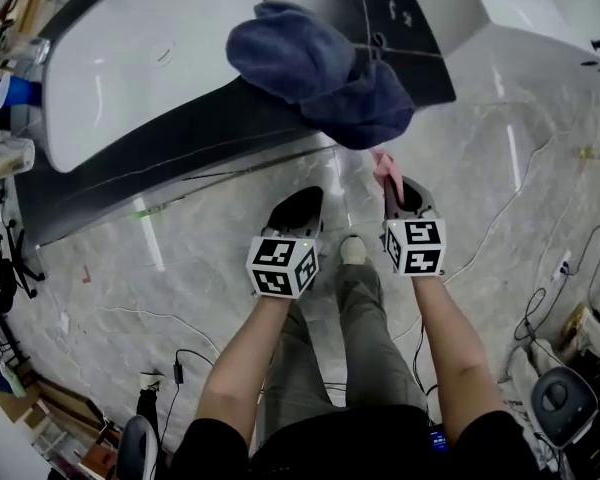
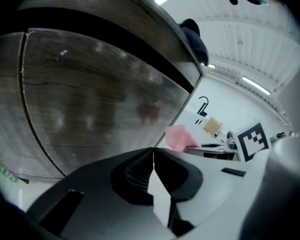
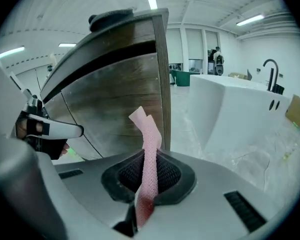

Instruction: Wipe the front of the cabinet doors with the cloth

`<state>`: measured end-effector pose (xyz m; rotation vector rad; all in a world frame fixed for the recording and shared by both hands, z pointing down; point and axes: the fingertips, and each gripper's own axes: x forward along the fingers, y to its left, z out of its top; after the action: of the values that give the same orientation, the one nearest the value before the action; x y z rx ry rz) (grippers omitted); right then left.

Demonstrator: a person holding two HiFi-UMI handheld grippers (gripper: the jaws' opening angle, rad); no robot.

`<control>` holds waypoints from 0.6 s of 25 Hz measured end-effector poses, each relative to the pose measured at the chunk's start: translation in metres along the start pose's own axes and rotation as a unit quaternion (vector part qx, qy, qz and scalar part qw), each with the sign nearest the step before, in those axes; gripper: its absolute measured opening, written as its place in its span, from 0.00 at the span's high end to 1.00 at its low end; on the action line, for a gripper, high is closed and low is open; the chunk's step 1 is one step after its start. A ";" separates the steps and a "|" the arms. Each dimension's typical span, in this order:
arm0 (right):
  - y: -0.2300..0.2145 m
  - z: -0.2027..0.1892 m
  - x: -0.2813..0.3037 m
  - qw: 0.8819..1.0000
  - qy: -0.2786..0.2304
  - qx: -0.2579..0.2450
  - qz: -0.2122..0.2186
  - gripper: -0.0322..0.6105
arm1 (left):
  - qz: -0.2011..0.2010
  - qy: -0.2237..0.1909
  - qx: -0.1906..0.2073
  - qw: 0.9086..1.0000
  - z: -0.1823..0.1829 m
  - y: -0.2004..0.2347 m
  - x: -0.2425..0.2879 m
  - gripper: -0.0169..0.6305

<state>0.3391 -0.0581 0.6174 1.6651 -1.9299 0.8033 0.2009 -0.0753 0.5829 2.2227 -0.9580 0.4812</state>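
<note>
The dark wood cabinet doors stand under a white countertop, just ahead of both grippers. My right gripper is shut on a thin pink cloth, whose free end sticks up near the cabinet's right corner. In the right gripper view the pink cloth rises from between the jaws of the right gripper, in front of the door. My left gripper is shut with nothing in it. The left gripper faces the door, with the pink cloth to its right.
A dark blue bundle of fabric lies over the countertop's front edge above the doors. A white fixture with a black tap stands to the right. Cables trail over the marble floor. A blue cup and clutter sit at far left.
</note>
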 end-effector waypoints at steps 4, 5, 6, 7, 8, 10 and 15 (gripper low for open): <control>0.014 0.015 -0.022 1.000 -0.013 0.006 0.002 0.89 | 0.010 -0.015 -0.009 1.000 0.014 0.000 -0.029 0.96; 0.017 0.018 -0.027 1.000 -0.015 0.004 0.002 0.89 | 0.012 -0.020 -0.011 1.000 0.018 -0.001 -0.036 0.96; 0.021 0.022 -0.031 1.000 -0.018 0.003 0.002 0.89 | 0.013 -0.024 -0.012 1.000 0.022 -0.001 -0.044 0.96; 0.026 0.026 -0.036 1.000 -0.021 0.002 0.003 0.89 | 0.015 -0.029 -0.012 0.999 0.025 0.000 -0.052 0.96; 0.031 0.030 -0.041 1.000 -0.024 0.001 0.005 0.89 | 0.018 -0.032 -0.014 0.999 0.029 0.001 -0.061 0.96; 0.042 0.039 -0.051 1.000 -0.029 0.000 0.010 0.89 | 0.025 -0.038 -0.019 0.999 0.033 0.003 -0.078 0.96; 0.068 0.066 -0.076 0.999 -0.046 -0.004 0.018 0.89 | 0.034 -0.050 -0.021 0.998 0.048 0.004 -0.114 0.96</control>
<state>0.2862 -0.0426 0.5093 1.6936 -2.0279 0.7435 0.1258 -0.0536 0.4872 2.2001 -1.0879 0.3793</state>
